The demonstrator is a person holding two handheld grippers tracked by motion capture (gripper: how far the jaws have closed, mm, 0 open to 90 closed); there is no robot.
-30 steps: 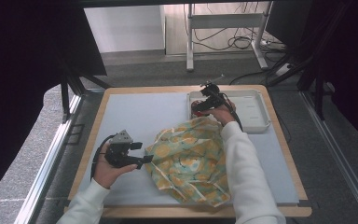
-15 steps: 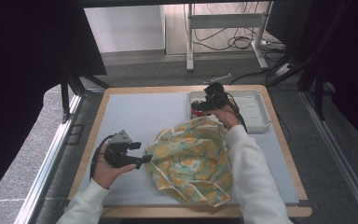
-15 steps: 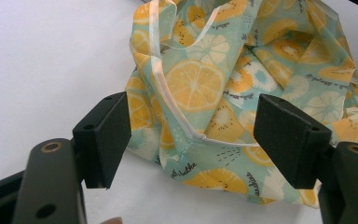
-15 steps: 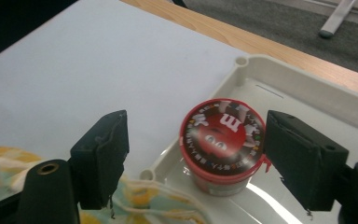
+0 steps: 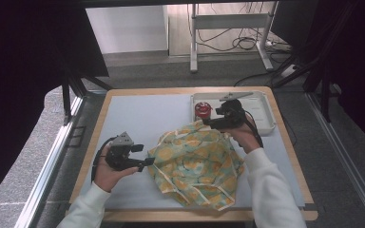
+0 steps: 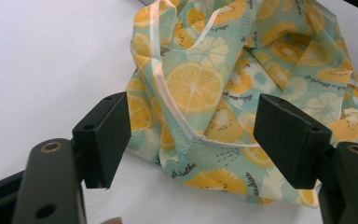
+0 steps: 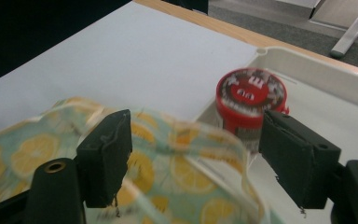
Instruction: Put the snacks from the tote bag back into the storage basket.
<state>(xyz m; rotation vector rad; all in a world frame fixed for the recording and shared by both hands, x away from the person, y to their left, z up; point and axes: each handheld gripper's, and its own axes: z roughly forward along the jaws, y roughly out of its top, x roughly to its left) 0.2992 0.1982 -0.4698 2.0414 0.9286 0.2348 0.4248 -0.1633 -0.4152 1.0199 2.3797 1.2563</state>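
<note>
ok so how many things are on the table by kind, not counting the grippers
fabric bag with citrus print: 1
red-lidded tub: 1
white tray: 1
total: 3

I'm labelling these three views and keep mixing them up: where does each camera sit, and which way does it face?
High view: above the person's side, looking forward and down on the table; forearms, both hands, left claw and right claw show.
Left gripper view: on the left claw, facing the fruit-print cloth bag.
Right gripper view: on the right claw, facing the red-lidded jar in the white tray.
Shared: all three show the bag.
</note>
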